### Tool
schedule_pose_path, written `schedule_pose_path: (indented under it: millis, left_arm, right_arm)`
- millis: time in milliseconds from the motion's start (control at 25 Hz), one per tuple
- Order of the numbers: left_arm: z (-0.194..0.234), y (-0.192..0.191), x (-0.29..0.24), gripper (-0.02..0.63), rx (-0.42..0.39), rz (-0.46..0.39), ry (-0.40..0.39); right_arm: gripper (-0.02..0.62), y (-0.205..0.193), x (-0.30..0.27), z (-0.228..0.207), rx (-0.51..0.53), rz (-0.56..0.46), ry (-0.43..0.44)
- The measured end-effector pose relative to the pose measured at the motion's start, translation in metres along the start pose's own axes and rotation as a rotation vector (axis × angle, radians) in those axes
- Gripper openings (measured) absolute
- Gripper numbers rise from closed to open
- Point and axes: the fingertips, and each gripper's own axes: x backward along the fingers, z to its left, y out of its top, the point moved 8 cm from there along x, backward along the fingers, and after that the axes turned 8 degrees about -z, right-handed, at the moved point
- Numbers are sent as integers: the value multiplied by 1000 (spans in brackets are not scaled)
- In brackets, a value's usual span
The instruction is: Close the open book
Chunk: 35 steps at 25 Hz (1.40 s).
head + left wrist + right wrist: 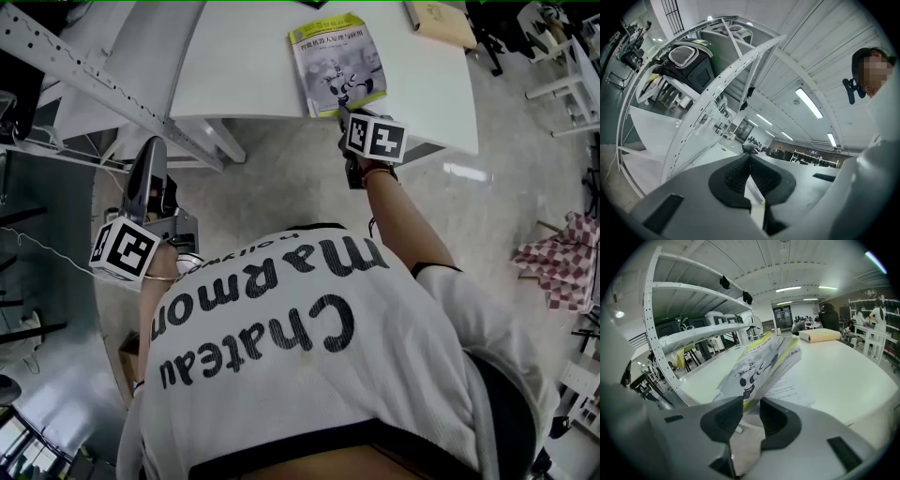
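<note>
Glossy paper-covered book (337, 64), smooth matt table (244, 66), perforated metal rack (103, 80), matt grey plastic right hand-held gripper (751, 412)

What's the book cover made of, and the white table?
The book cover looks like glossy paper or thin card: it is printed, slightly shiny and curves where it is raised. The table has a smooth, matte white top, maybe laminate or painted board; the pictures can't settle which.

Book (336, 64) near corner hid behind R gripper (343, 112).
</note>
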Motion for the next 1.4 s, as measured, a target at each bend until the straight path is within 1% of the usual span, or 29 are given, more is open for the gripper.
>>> schedule_pose_path:
  millis: [400, 680, 1040, 1160, 1320, 1400]
  left_arm:
    - [0, -3, -2, 23, 3, 10, 2]
    - [0, -4, -1, 23, 6, 10, 8]
    - [5, -2, 3, 23, 4, 6, 13]
    - [5, -1, 2, 23, 5, 4, 12]
    - [5, -2, 1, 23, 5, 5, 7]
    - [4, -2, 1, 23, 7, 5, 5]
  right_arm:
    - [126, -2, 1, -3, -59, -20, 19]
    - [130, 0, 2, -7, -161, -28, 23]
    - [130, -1, 1, -10, -352, -57, 33]
    - [130, -2, 1, -12, -442, -64, 38]
    - [130, -4, 3, -18, -586, -86, 37]
    - [130, -4, 3, -20, -632, -93, 41]
